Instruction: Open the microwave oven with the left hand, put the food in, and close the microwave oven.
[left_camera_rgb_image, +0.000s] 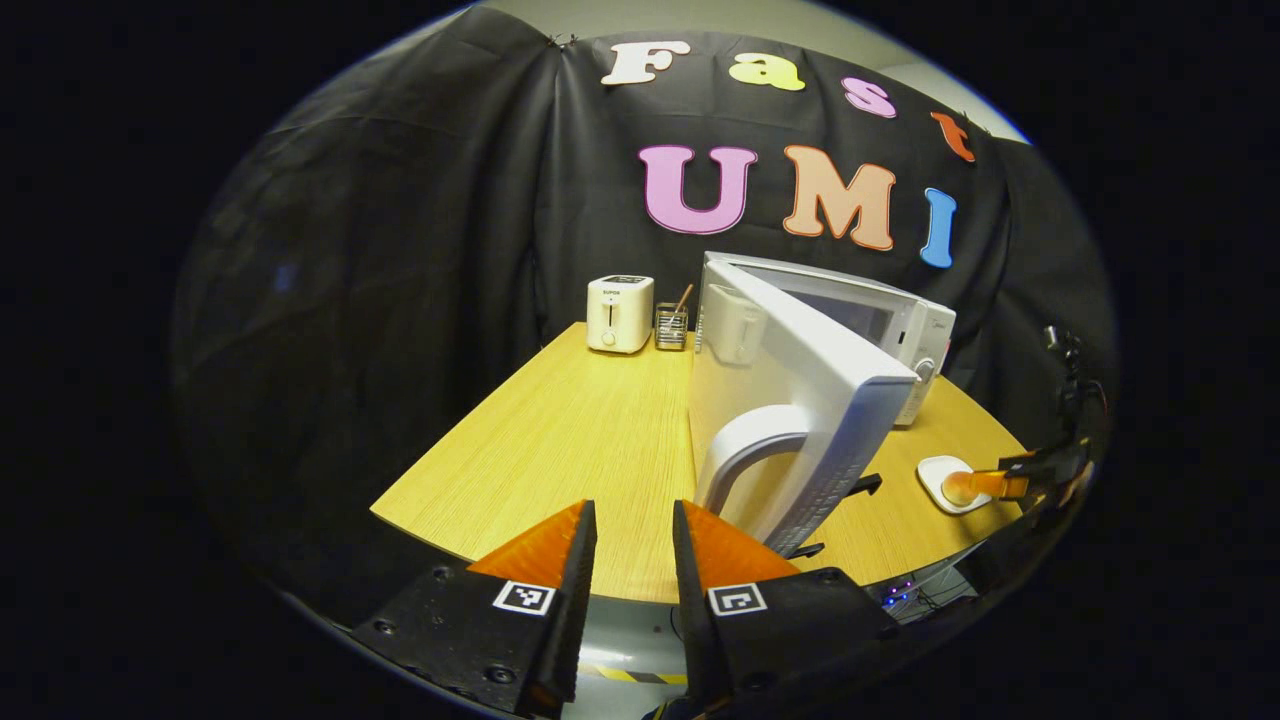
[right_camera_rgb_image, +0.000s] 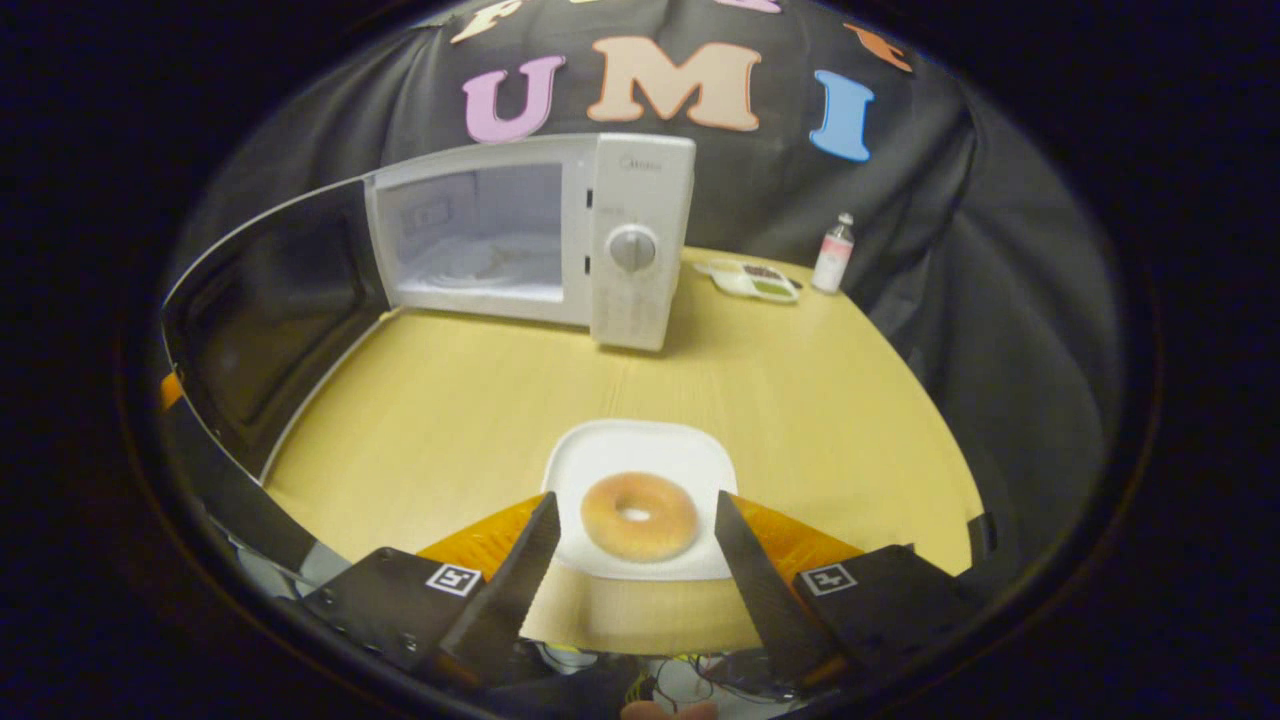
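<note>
Right tool (right_camera_rgb_image: 632, 545) hangs with its fingers spread either side of the doughnut (right_camera_rgb_image: 639, 515) on its plate (right_camera_rgb_image: 640, 450); beyond stands the open microwave (right_camera_rgb_image: 560, 235). Left tool (left_camera_rgb_image: 634, 530), fingers apart, grips nothing beside the door (left_camera_rgb_image: 800, 400).

Microwave door (right_camera_rgb_image: 262, 312) cut off at left edge; small bottle (right_camera_rgb_image: 833, 254) label too small.

A white toaster (left_camera_rgb_image: 620, 313) stands at the far edge of the wooden table (left_camera_rgb_image: 570, 440), toward 12 o'clock in the left gripper view, with a small glass holder (left_camera_rgb_image: 671, 326) with a stick in it just beside it. In the right gripper view, a small bottle (right_camera_rgb_image: 834, 254) and a flat white tray (right_camera_rgb_image: 750, 280) sit near each other at 1 o'clock.
</note>
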